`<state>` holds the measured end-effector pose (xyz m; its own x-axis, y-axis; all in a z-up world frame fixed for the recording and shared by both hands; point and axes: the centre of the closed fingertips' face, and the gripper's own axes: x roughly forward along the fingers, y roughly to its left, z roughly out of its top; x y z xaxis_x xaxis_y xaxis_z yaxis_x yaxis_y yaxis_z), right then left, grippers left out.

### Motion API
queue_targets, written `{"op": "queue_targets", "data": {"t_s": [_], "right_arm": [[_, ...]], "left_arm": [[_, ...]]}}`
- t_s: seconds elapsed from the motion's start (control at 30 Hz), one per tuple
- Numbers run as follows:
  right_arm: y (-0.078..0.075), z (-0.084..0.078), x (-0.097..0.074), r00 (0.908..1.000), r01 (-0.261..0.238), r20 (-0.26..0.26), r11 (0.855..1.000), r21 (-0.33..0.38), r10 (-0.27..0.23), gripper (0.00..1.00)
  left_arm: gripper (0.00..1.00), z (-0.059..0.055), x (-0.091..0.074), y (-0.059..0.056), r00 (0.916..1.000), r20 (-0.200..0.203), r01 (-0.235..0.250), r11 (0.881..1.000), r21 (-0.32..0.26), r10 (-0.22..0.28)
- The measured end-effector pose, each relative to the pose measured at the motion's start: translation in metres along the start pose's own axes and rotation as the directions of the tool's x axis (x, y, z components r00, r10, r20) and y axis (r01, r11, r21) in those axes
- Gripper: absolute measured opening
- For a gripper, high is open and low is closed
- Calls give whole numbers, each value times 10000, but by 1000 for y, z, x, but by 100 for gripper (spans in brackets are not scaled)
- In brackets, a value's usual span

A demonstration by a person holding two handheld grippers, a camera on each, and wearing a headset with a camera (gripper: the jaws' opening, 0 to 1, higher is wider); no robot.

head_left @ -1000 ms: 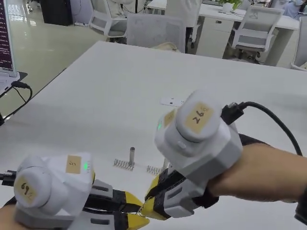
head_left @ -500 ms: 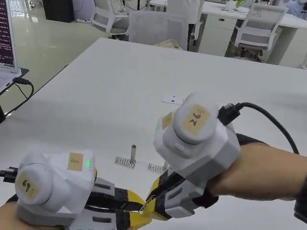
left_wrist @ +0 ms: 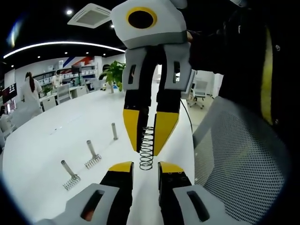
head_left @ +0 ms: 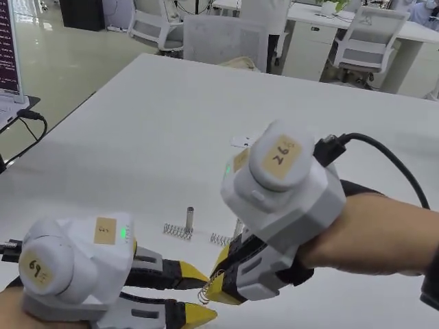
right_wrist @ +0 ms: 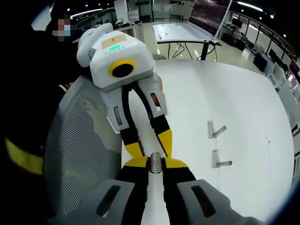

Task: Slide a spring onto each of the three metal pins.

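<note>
Spring: small wire coil, pinched near its upper end between the right gripper's fingertips. Its free end hangs into the gap between the left gripper's fingertips.
Right gripper: fingers pressed onto the coil, carrying it.
Left gripper: fingers spread either side of the free end; contact cannot be told.
Pins: farthest pin, middle pin and nearest pin stand upright on the table, well off to one side of both pairs of fingertips.
Other springs: second spring and third spring lie at the feet of the middle and nearest pins, apparently not threaded on.
Risk: likely a drop if the right fingers ease before the left ones close. A hard squeeze could flick the coil away. A tilted coil would miss the pin tip.
</note>
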<state>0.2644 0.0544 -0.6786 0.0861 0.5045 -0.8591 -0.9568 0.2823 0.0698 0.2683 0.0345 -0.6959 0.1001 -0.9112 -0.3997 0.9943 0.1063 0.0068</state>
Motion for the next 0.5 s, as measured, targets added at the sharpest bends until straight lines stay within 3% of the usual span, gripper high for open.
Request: {"op": "queue_targets", "data": {"t_s": [0.27, 0.5], "right_arm": [[-10, -2, -7, 9995, 292, 91, 9994, 209, -294, 8], [-15, -3, -11, 9987, 469, 204, 9983, 357, -477, 8]], "left_arm": [[26, -7, -5, 10, 9990, -26, -452, 9989, -119, 451], [39, -15, -12, 24, 9937, -34, -1125, 9925, -481, 1125]]}}
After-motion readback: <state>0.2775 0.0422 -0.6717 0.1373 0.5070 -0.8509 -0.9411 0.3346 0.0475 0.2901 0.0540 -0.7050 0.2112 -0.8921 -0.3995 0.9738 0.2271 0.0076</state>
